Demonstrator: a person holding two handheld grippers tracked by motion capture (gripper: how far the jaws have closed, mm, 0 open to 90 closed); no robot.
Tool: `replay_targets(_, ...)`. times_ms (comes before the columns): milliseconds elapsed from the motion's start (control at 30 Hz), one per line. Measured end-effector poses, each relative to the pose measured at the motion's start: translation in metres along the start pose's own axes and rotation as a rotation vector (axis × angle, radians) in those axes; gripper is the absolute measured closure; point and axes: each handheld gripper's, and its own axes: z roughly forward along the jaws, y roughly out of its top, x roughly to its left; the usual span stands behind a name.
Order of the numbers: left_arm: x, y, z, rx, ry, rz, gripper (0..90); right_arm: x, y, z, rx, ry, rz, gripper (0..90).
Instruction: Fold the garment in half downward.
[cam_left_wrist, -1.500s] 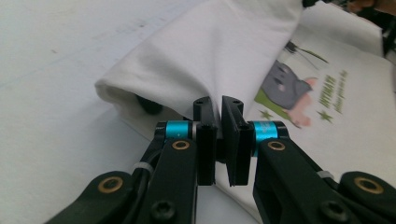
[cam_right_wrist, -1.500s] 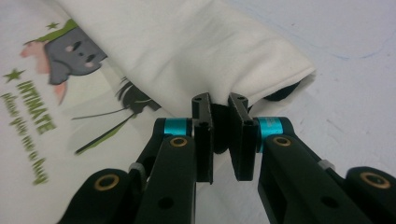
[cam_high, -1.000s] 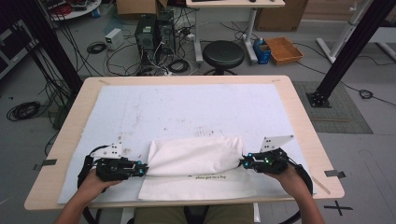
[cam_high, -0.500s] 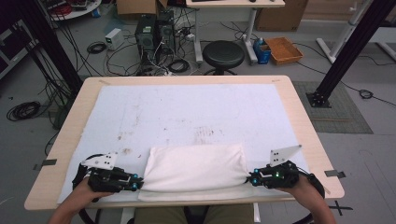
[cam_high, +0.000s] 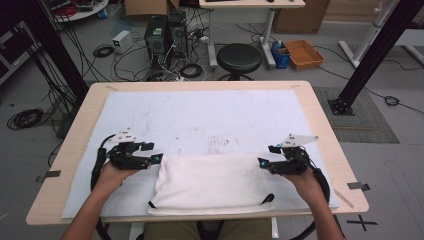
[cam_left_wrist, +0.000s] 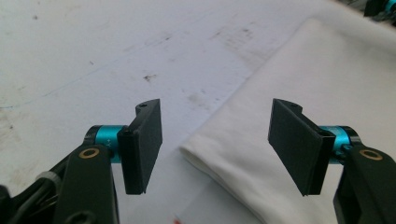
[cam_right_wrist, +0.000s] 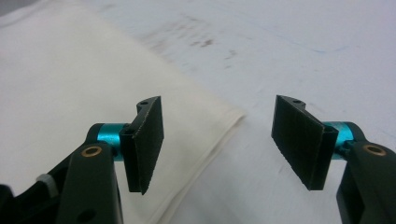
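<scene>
A folded white cloth (cam_high: 212, 182) with black strap loops at its front corners lies flat near the table's front edge. My left gripper (cam_high: 156, 159) sits just off the cloth's far left corner, open, nothing between its jaws. In the left gripper view the cloth's corner (cam_left_wrist: 205, 149) lies on the mat below the open left gripper (cam_left_wrist: 215, 144). My right gripper (cam_high: 261, 163) hovers at the cloth's far right corner, also open. In the right gripper view that cloth corner (cam_right_wrist: 219, 123) rests under the empty right gripper (cam_right_wrist: 217, 144).
A white stained mat (cam_high: 200, 120) covers the wooden table (cam_high: 325, 130). Behind the table stand a black stool (cam_high: 240, 57), computer towers (cam_high: 162, 35), loose cables and a black frame post (cam_high: 370, 55).
The cloth now lies flat and released. Both grippers have opened and shifted up to its far corners, where before they held its side edges lower down.
</scene>
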Motion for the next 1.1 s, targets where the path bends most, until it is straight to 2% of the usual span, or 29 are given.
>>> replay_targets(67,0.006,-0.001,0.018,0.045,0.017,-0.007,35.2,-0.005,0.003,0.016,0.012,-0.02,0.022,35.3)
replay_targets(100,0.007,-0.002,0.022,0.064,0.024,-0.016,35.2,-0.007,0.005,0.026,0.043,-0.031,0.038,36.5)
replay_targets(167,0.011,-0.005,0.031,0.095,0.0,-0.04,35.2,-0.009,0.006,0.039,0.09,-0.022,0.042,39.7)
replay_targets(200,0.012,-0.007,0.033,0.112,-0.013,-0.04,36.6,-0.009,0.006,0.044,0.111,-0.01,0.035,45.2)
replay_targets(233,0.011,-0.008,0.034,0.126,-0.034,-0.029,44.3,-0.009,0.005,0.048,0.131,0.011,0.028,49.3)
replay_targets(267,0.009,-0.009,0.034,0.125,-0.019,-0.001,54.9,-0.008,0.005,0.05,0.146,0.023,0.026,53.8)
replay_targets(333,0.009,-0.008,0.032,0.133,-0.04,0.01,83.8,-0.006,0.004,0.052,0.153,0.054,0.016,74.8)
replay_targets(367,0.01,-0.008,0.032,0.124,-0.042,0.002,85.9,-0.006,0.004,0.051,0.165,0.052,-0.009,85.9)
replay_targets(433,0.013,-0.007,0.03,0.081,-0.037,-0.02,86.6,-0.006,0.006,0.05,0.164,0.046,-0.02,87.0)
replay_targets(467,0.017,-0.005,0.029,0.052,-0.037,-0.045,86.9,-0.006,0.007,0.05,0.153,0.033,-0.032,87.3)
replay_targets(500,0.02,-0.004,0.028,0.04,-0.038,-0.061,87.0,-0.007,0.01,0.05,0.134,0.015,-0.035,87.4)
replay_targets(633,0.032,0.006,0.03,0.009,0.013,-0.079,87.0,-0.016,0.023,0.053,0.066,-0.041,-0.025,87.5)
replay_targets(667,0.036,0.01,0.031,-0.019,0.036,-0.086,87.0,-0.018,0.026,0.055,0.061,-0.054,-0.022,87.4)
replay_targets(767,0.044,0.018,0.035,-0.056,0.068,-0.102,86.9,-0.024,0.036,0.065,0.046,-0.101,-0.021,87.5)
replay_targets(900,0.049,0.02,0.039,-0.088,0.088,-0.116,85.7,-0.029,0.041,0.077,0.021,-0.143,-0.018,87.2)
replay_targets(933,0.05,0.02,0.039,-0.092,0.081,-0.138,80.6,-0.03,0.04,0.078,0.016,-0.143,-0.007,85.4)
replay_targets(967,0.05,0.019,0.039,-0.083,0.074,-0.161,70.1,-0.03,0.039,0.079,0.013,-0.148,0.004,77.6)
replay_targets(1000,0.049,0.019,0.037,-0.071,0.063,-0.174,60.2,-0.03,0.039,0.078,0.009,-0.159,0.021,65.6)
replay_targets(1067,0.043,0.017,0.031,-0.059,0.07,-0.16,49.7,-0.029,0.037,0.073,0.004,-0.155,0.05,47.7)
replay_targets(1100,0.039,0.015,0.027,-0.072,0.065,-0.156,45.6,-0.028,0.036,0.069,-0.001,-0.161,0.05,41.9)
